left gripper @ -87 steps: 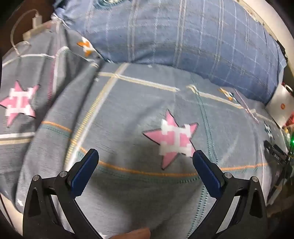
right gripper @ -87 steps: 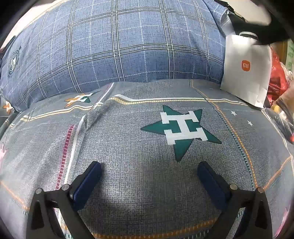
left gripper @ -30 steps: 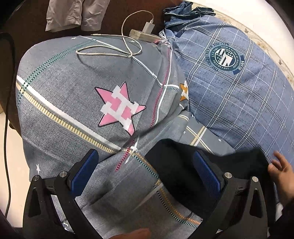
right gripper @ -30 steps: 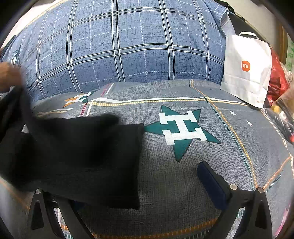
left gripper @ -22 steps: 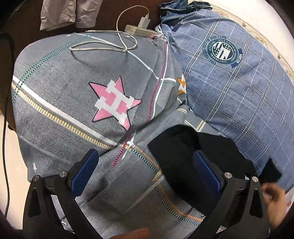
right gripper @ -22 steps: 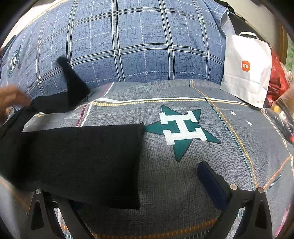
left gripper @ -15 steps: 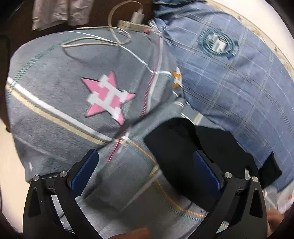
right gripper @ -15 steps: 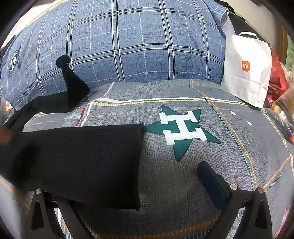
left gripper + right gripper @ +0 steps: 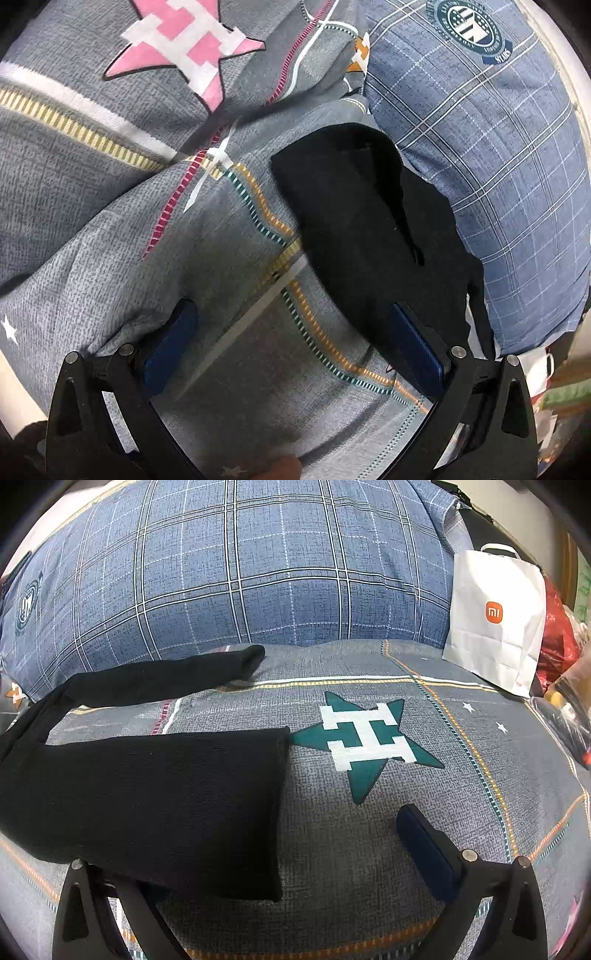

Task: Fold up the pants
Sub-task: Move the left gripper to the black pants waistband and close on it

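Now both tools gape wide, gripping nothing. Black pants [image 9: 147, 794] lie spread on the bed [image 9: 406, 849]: one leg covers the right tool's [image 9: 255, 853] left finger, and the waist lies ahead of the left tool's [image 9: 295, 350] right finger [image 9: 417, 350], beside the pillow [image 9: 498, 166].

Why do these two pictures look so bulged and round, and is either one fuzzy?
Left wrist view: fisheye bulge, dark corners, stripes on the grey bedspread smeared by motion blur beside the black pants; the left claw stays sharp. Right wrist view: same bulge curving the blue plaid pillow, but crisp, evenly lit, with soft shadow under the right claw.
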Demonstrator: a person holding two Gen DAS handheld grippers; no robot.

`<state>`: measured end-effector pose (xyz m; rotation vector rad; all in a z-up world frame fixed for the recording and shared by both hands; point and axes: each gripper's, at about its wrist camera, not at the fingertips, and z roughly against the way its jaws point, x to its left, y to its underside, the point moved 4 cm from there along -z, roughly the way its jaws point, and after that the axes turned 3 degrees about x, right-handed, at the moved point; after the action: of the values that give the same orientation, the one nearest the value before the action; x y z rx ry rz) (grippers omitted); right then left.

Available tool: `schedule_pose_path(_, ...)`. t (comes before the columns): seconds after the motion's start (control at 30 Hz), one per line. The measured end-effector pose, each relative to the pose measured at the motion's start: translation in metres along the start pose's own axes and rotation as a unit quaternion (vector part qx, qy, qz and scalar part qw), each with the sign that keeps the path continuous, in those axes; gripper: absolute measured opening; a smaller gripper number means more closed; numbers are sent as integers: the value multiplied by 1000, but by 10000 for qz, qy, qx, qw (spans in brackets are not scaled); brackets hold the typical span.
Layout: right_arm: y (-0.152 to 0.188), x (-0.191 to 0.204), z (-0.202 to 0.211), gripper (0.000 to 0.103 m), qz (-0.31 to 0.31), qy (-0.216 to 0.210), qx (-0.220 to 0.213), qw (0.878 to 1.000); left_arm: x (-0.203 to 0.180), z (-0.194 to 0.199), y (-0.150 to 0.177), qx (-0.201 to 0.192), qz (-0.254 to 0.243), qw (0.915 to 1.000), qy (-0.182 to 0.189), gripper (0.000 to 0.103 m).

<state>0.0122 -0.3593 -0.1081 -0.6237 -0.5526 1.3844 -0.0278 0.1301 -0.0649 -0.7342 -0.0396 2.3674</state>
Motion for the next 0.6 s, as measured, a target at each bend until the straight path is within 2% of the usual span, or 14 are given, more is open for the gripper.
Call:
schedule_pose_path(0.17, 0, 0, 0, 103, 0, 0, 1, 10000, -5, -6, 1, -11, -286, 9992, -270, 103)
schedule_pose_path(0.23, 0, 0, 0, 103, -1, -2, 0, 10000, -8, -7, -2, 206, -468, 9980, -359, 103)
schedule_pose_path(0.33, 0, 0, 0, 103, -1, -2, 0, 10000, 1, -3, -26, 415, -122, 9991, 39, 103)
schedule_pose_path(0.4, 0, 0, 0, 103, 0, 0, 0, 10000, 4, -3, -43, 408, -39, 9985, 358, 103)
schedule_pose_path(0.43, 0, 0, 0, 103, -1, -1, 0, 10000, 1, -8, -50, 536, -78, 9969, 572, 103)
schedule_pose_path(0.53, 0, 0, 0, 103, 0, 0, 0, 10000, -3, -17, -55, 710, 35, 9928, 960, 103)
schedule_pose_path(0.6, 0, 0, 0, 103, 0, -1, 0, 10000, -13, -24, -56, 779, -82, 9891, 1247, 103)
